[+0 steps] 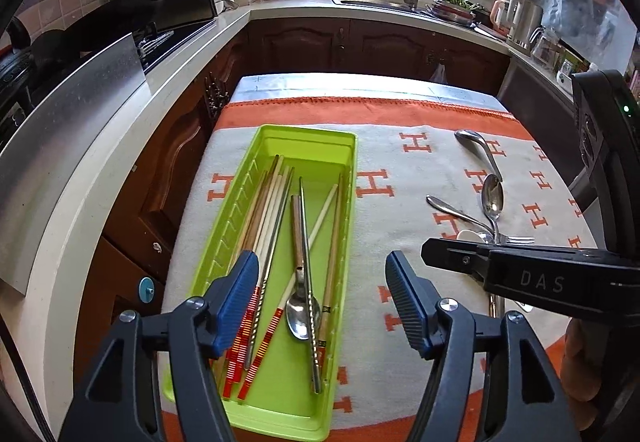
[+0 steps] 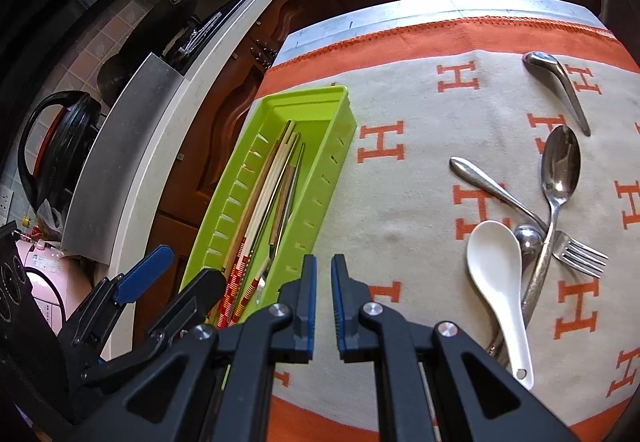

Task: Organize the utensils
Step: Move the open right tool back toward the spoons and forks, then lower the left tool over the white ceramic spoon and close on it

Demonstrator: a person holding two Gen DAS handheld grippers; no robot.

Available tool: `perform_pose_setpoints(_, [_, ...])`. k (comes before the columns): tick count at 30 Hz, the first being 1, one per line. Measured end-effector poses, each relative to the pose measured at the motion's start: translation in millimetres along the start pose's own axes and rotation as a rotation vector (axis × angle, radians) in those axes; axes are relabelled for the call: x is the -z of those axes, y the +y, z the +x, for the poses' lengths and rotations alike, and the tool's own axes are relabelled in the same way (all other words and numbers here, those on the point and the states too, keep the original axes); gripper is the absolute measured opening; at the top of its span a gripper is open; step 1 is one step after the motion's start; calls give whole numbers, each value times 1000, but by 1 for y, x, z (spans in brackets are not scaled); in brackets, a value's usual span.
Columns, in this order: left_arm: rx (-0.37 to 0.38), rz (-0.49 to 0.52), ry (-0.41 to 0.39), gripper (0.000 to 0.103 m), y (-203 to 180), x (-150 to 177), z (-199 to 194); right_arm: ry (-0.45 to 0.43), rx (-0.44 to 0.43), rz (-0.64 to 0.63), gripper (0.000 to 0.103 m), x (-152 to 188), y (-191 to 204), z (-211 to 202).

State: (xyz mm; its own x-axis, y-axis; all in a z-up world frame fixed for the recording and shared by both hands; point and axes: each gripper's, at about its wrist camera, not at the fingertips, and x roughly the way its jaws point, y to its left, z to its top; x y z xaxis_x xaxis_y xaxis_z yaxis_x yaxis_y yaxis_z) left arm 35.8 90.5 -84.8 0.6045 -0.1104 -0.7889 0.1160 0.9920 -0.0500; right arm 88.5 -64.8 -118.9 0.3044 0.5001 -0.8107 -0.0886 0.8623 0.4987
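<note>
Left gripper (image 1: 322, 294) spread over green tray (image 1: 256, 146) (chopsticks (image 1: 276, 198) inside), right gripper (image 2: 324, 302) nearly closed

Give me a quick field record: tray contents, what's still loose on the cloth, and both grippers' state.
tray: green tray on the H-pattern cloth
in tray: chopsticks, one metal spoon
loose on cloth: white ceramic spoon, fork, several metal spoons, partly overlapping
left gripper: open, empty, over the tray's near end
right gripper: fingers nearly closed, holding nothing
</note>
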Motion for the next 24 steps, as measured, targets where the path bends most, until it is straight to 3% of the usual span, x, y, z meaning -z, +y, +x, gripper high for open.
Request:
perform_pose_setpoints(11, [45,61,14,72,-45,3,4,-60,-1,-4,9,3,-34,-33])
perform_pose_setpoints(24, [118,77,107,78,-87,8,35,-119,32,100,9,5,-100,-59])
